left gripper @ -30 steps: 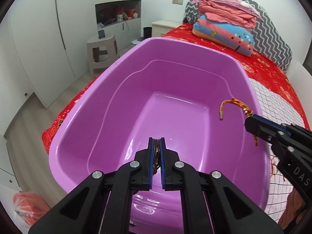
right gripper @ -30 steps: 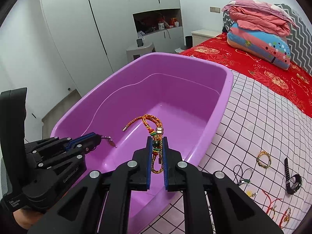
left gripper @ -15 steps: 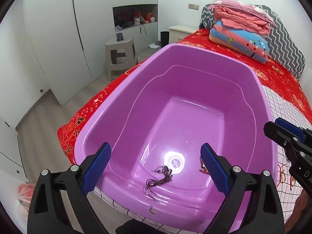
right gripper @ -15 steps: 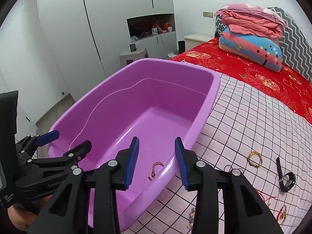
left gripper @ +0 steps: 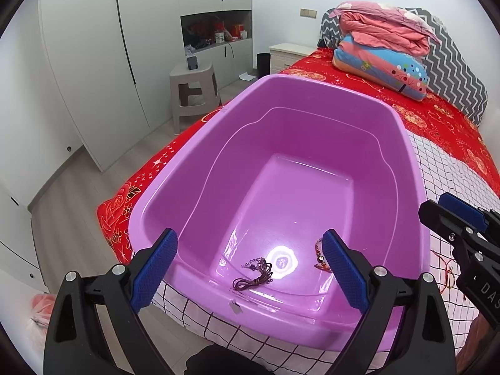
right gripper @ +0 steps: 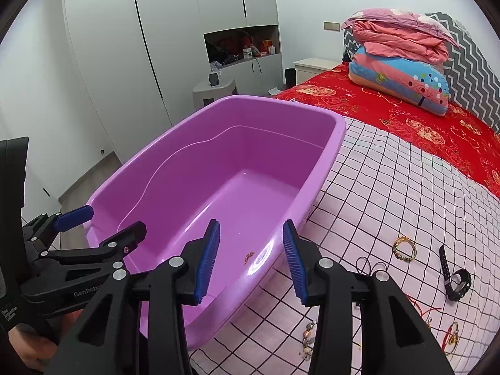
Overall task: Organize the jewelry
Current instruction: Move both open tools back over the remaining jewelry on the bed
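Note:
A purple plastic tub [left gripper: 403, 143] stands on the bed; it also shows in the right wrist view [right gripper: 328, 162]. A dark cord necklace [left gripper: 254, 276] and a braided colourful bracelet [left gripper: 320, 256] lie on its floor; the bracelet's tip [right gripper: 249, 255] shows in the right wrist view. My left gripper [left gripper: 250, 268] is open and empty over the tub's near rim. My right gripper [right gripper: 250, 259] is open and empty above the tub's near right rim. On the checked cloth lie a gold bracelet [right gripper: 404, 247], a black watch [right gripper: 454, 276], a thin black cord [right gripper: 370, 265], a beaded piece [right gripper: 307, 340] and red string pieces [right gripper: 450, 332].
The bed has a red cover [right gripper: 406, 115] and a white checked cloth [right gripper: 390, 187]. Folded quilts [right gripper: 403, 59] are stacked at the headboard. A grey stool [left gripper: 193, 90] and white wardrobes [left gripper: 93, 62] stand beyond the tub on the left.
Both grippers opened and dropped their jewelry into the tub: the left let go of the dark necklace, the right of the braided bracelet. Both then pulled back from the tub.

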A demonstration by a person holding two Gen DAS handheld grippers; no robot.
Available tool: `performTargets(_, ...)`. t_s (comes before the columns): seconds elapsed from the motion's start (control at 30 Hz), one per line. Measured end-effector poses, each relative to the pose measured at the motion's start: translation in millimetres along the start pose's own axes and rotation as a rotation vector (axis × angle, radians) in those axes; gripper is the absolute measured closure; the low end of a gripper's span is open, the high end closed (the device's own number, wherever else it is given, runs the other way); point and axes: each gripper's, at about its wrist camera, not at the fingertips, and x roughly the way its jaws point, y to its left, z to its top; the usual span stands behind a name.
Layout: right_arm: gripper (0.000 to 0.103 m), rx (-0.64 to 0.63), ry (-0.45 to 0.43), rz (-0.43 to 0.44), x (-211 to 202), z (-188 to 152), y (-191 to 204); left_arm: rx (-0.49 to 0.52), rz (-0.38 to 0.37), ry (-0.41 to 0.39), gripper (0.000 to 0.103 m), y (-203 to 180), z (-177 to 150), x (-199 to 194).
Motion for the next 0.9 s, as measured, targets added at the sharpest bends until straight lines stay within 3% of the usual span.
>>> performTargets(0.13,0.054,0.020,-0.005,0.004,-9,-8,-5,0.002,0.004,-0.012,0.008,-4,-4,-10)
performTargets(0.47,0.051,0.075,-0.014,-0.021,-36,-41,-31,0.001,-0.036,-0.016,0.007,-27,-23,-28)
performTargets(0.9,0.048,0.193,0.019,-0.114,-76,-123,-95,0.111,-0.150,-0.044,0.006,-86,-58,-65)
